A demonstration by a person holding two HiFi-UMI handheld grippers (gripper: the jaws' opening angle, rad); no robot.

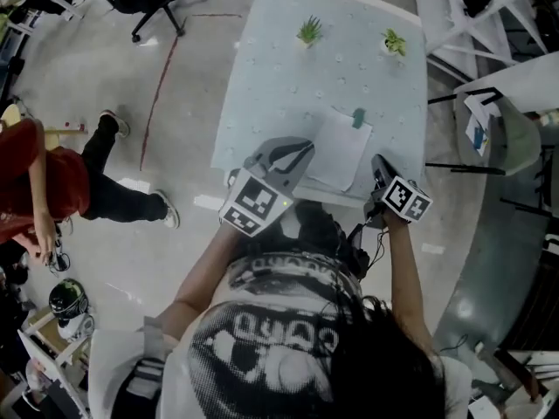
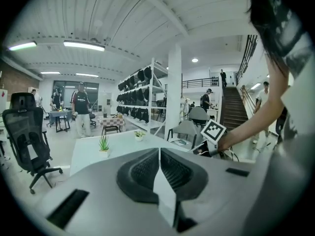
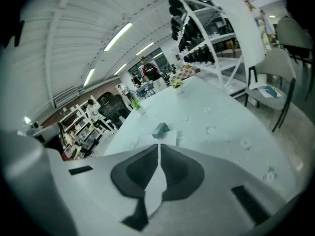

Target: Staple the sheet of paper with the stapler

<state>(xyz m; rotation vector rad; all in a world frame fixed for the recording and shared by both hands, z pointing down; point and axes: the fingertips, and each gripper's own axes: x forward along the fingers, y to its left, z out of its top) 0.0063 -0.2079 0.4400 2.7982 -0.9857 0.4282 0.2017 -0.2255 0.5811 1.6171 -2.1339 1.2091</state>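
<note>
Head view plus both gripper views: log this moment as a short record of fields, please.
table: pale, holds everything below
sheet of paper: flat, near the front edge
stapler: green, at the paper's far right corner, untouched
potted plants: two, at the far edge
left hand-held gripper: jaws together, by the paper's near left corner
right hand-held gripper: jaws together, empty, right of the paper

L tongs (image 1: 304, 148) & R tongs (image 1: 377, 161) both closed.

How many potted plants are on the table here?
2. One potted plant stands near the table's far edge, left of centre; the other sits by the far right corner. Both lie beyond the sheet of paper; none appears hidden.
</note>
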